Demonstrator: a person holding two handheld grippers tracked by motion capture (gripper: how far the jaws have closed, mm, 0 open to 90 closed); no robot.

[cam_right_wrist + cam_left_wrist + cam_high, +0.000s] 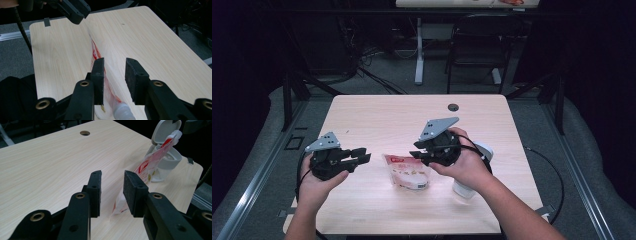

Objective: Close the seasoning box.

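Both forearms come in low over the pale wood-grain counter (377, 115). The left hand (314, 187) cups the left gripper (361, 159) from beneath, level and pointing right toward the pouch (408, 172); its jaws stand spread with bare counter between them, and it holds nothing. The right hand (467, 165) wraps the right gripper (418, 155) from behind, tilted down and pointing left, its tips just above the pouch's upper end. In the right gripper view its jaws are parted, the pouch's edge running up between them close to the left pad (98, 75); whether that pad touches the film cannot be told. The pouch is a flat, glossy plastic sachet, white with red print, with a clear round spout (122, 111) at one end; it lies near the counter's middle, between the two grippers. Behind the right hand stands a white plastic tub (166, 161), round, its hinged lid (165, 130) flipped up and open; what is inside cannot be seen. A small round hole (453, 107) sits near the counter's far edge.
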